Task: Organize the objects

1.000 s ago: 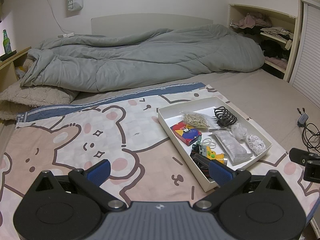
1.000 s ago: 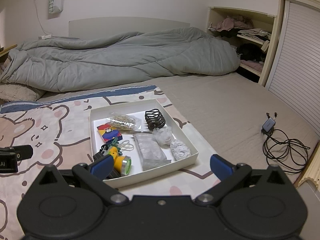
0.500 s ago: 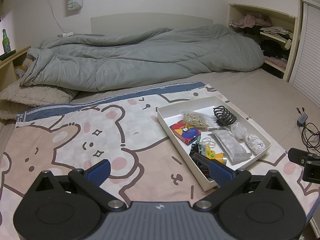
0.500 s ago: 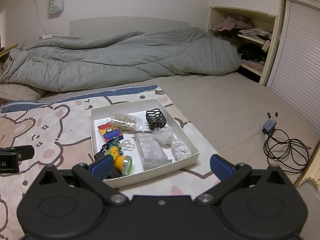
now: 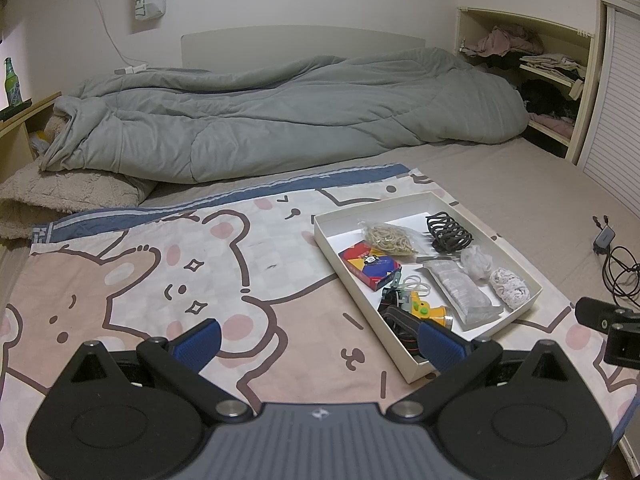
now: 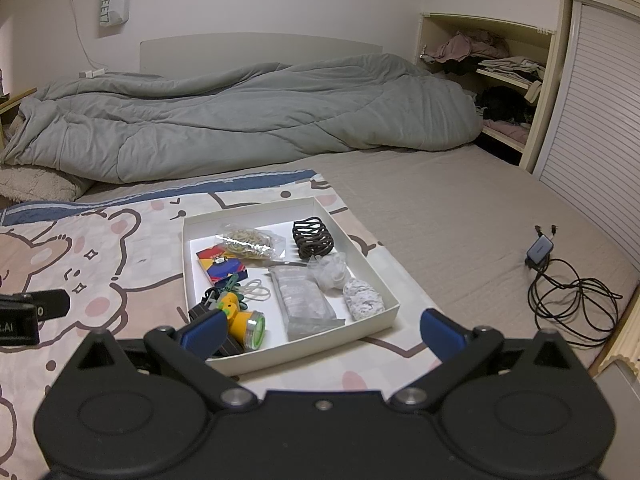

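Observation:
A white shallow box (image 5: 326, 236) (image 6: 394, 307) lies on a bear-print blanket (image 5: 168, 280). It holds a bag of rubber bands (image 6: 246, 239), a black hair claw (image 6: 312, 238), a colourful card pack (image 6: 220, 266), a yellow toy (image 6: 244, 320), a clear packet (image 6: 306, 300) and two white mesh bundles (image 6: 362, 298). My left gripper (image 5: 320, 340) is open and empty, hovering near the box's left front. My right gripper (image 6: 322, 330) is open and empty, above the box's near edge.
A grey duvet (image 5: 280, 120) lies across the back of the bed. A charger with a black cable (image 6: 568, 292) lies on the mattress at the right. Shelves with clothes (image 6: 492, 80) stand at the back right. A bottle (image 5: 12, 84) stands on a side shelf at the left.
Both grippers have drifted very slightly; the box sits a touch further left in the left view and right in the right view. Nothing was grasped or released.

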`<action>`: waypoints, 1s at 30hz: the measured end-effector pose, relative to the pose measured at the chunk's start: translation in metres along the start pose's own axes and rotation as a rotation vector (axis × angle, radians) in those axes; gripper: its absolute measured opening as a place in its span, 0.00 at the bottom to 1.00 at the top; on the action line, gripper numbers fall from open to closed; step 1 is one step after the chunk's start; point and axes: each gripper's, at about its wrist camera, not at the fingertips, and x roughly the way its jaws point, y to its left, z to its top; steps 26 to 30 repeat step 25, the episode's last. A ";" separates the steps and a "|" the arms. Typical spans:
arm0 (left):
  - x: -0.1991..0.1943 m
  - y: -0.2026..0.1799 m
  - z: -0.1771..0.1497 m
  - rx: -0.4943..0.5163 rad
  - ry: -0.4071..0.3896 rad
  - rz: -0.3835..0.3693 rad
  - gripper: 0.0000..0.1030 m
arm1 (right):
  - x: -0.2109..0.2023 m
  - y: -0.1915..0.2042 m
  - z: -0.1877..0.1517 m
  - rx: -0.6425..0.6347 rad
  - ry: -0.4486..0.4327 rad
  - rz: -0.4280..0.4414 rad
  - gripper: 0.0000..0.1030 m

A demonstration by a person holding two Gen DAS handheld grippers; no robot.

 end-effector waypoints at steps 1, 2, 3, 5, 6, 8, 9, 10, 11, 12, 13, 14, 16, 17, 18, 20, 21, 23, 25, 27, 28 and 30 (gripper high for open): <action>0.000 0.000 0.000 0.000 0.000 0.000 1.00 | 0.000 0.000 0.000 0.001 0.000 0.000 1.00; 0.000 0.000 0.000 0.000 0.000 0.000 1.00 | 0.000 0.000 0.000 0.001 0.001 0.000 1.00; 0.000 0.000 0.000 -0.001 0.000 -0.001 1.00 | 0.000 0.000 0.000 0.002 0.001 0.001 1.00; 0.000 0.000 0.000 -0.002 0.000 0.001 1.00 | 0.000 0.000 0.000 0.002 0.001 0.002 1.00; 0.000 0.000 0.000 -0.002 0.001 0.001 1.00 | 0.000 0.000 0.000 0.002 0.001 0.001 1.00; 0.000 -0.001 -0.001 -0.003 0.001 -0.002 1.00 | 0.000 0.000 0.000 0.002 0.002 0.003 1.00; 0.000 -0.001 -0.001 -0.002 0.000 -0.002 1.00 | 0.000 0.001 0.000 0.002 0.001 0.002 1.00; 0.000 -0.001 0.000 -0.002 0.000 -0.002 1.00 | 0.000 0.001 0.000 0.002 0.001 0.002 1.00; 0.000 -0.001 -0.001 -0.002 0.000 -0.003 1.00 | 0.000 0.001 0.000 0.002 0.002 0.002 1.00; 0.000 -0.001 0.000 -0.002 0.001 -0.004 1.00 | 0.000 0.001 0.000 0.002 0.002 0.002 1.00; 0.000 -0.001 0.000 -0.003 0.001 -0.004 1.00 | 0.000 0.001 0.000 0.002 0.002 0.002 1.00; 0.000 -0.001 0.000 -0.003 0.001 -0.003 1.00 | 0.000 0.001 0.000 0.003 0.002 0.002 1.00; 0.000 -0.001 0.000 -0.003 0.001 -0.003 1.00 | 0.000 0.001 0.000 0.002 0.002 0.002 1.00; 0.000 -0.001 0.000 -0.004 0.001 -0.004 1.00 | 0.000 0.000 0.000 0.002 0.002 0.003 1.00; 0.000 -0.001 0.000 -0.005 0.002 -0.004 1.00 | 0.000 0.000 0.000 0.002 0.002 0.003 1.00; 0.000 -0.001 0.000 -0.004 0.001 -0.004 1.00 | -0.001 0.003 -0.001 0.001 0.002 0.003 1.00; 0.000 -0.001 0.000 -0.004 0.001 -0.005 1.00 | -0.001 0.003 -0.001 0.001 0.002 0.003 1.00; 0.000 -0.001 0.000 -0.006 0.003 -0.007 1.00 | -0.001 0.003 -0.001 0.002 0.002 0.003 1.00; 0.001 -0.001 0.000 -0.008 0.006 -0.009 1.00 | -0.001 0.004 -0.001 0.002 0.003 0.003 1.00; 0.001 -0.001 0.000 -0.008 0.006 -0.009 1.00 | -0.001 0.004 -0.001 0.002 0.003 0.003 1.00; 0.001 -0.001 0.000 -0.008 0.006 -0.009 1.00 | -0.001 0.004 -0.001 0.002 0.003 0.003 1.00; 0.001 -0.001 0.000 -0.008 0.006 -0.009 1.00 | -0.001 0.004 -0.001 0.002 0.003 0.003 1.00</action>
